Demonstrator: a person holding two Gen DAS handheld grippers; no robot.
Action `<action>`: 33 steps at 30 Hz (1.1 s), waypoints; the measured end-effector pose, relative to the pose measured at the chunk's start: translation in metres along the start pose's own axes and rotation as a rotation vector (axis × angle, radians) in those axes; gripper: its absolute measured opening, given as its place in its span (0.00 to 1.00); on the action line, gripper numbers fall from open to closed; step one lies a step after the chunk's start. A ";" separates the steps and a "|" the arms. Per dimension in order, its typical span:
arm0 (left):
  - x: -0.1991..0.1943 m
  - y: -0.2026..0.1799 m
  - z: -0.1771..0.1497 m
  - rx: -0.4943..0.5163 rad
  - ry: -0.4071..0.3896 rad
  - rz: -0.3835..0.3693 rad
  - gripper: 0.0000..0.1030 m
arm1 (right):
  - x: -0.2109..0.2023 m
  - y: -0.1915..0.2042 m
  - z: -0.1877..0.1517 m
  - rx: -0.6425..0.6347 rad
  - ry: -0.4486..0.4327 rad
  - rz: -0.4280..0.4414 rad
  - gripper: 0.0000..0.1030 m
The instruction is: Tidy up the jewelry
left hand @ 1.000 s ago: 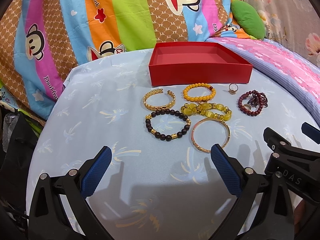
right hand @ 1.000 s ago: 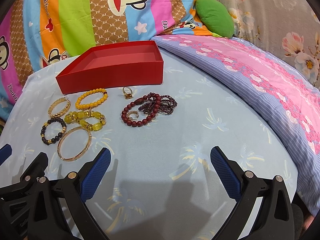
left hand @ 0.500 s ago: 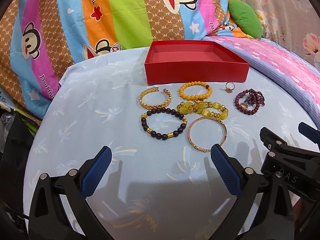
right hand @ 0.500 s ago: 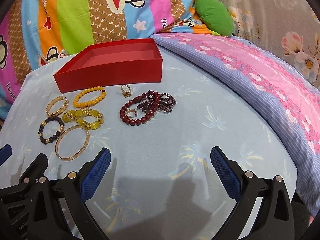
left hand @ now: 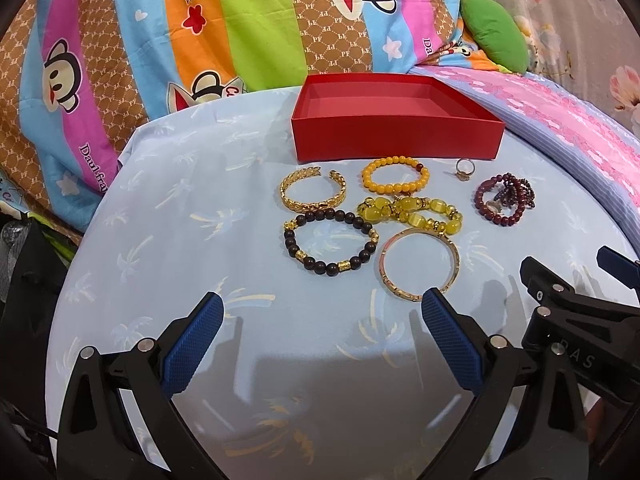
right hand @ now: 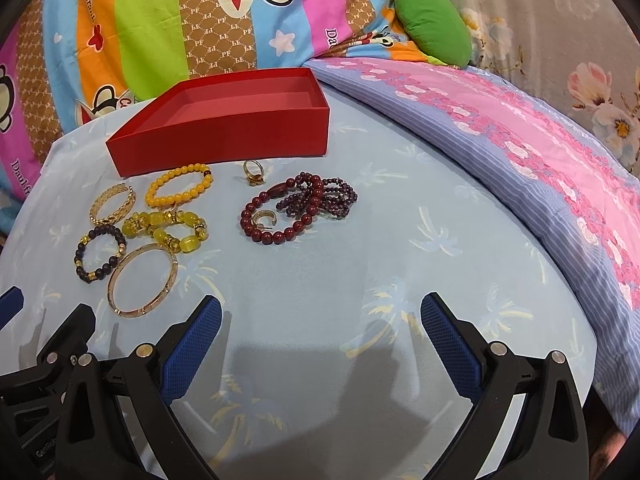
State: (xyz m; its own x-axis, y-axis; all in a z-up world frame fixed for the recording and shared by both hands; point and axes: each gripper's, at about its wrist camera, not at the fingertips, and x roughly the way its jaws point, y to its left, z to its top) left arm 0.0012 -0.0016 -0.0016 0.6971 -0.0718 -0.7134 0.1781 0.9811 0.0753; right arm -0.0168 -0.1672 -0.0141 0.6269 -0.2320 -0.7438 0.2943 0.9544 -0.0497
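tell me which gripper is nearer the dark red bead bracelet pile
Right. The right gripper faces the dark red bead bracelet pile just ahead and slightly left of it; the left gripper sits farther off, with the pile ahead to its right.

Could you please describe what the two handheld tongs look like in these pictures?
Both tongs, the left tongs and the right tongs, have matte black plastic frames that fork into two angled fingers. Each finger carries a blue pad with a fine cross-hatched texture, and round silver rivets sit at the joints. In the left view, the right tongs' black body shows raised letters reading "DAS".
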 end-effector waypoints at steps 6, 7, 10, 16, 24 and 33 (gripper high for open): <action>0.002 0.000 0.000 -0.001 0.008 -0.003 0.92 | 0.001 0.001 0.000 -0.003 0.008 -0.002 0.94; 0.002 0.000 -0.001 -0.001 0.009 -0.002 0.92 | 0.001 0.001 0.000 -0.003 0.009 -0.003 0.94; 0.002 0.001 -0.001 -0.001 0.009 0.000 0.92 | 0.002 0.001 0.000 -0.004 0.008 -0.003 0.94; 0.000 0.002 -0.001 -0.007 -0.004 0.014 0.92 | 0.001 0.002 0.000 -0.010 0.006 0.001 0.94; -0.001 0.022 0.002 -0.070 0.036 -0.020 0.93 | -0.009 0.005 -0.001 -0.054 -0.015 0.021 0.94; 0.020 0.034 0.028 -0.051 0.031 0.006 0.92 | -0.005 -0.001 0.015 -0.023 0.007 0.039 0.94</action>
State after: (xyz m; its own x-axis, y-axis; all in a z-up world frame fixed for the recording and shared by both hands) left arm 0.0406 0.0255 0.0057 0.6757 -0.0613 -0.7346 0.1383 0.9894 0.0447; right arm -0.0094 -0.1700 -0.0007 0.6325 -0.1937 -0.7499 0.2536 0.9666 -0.0358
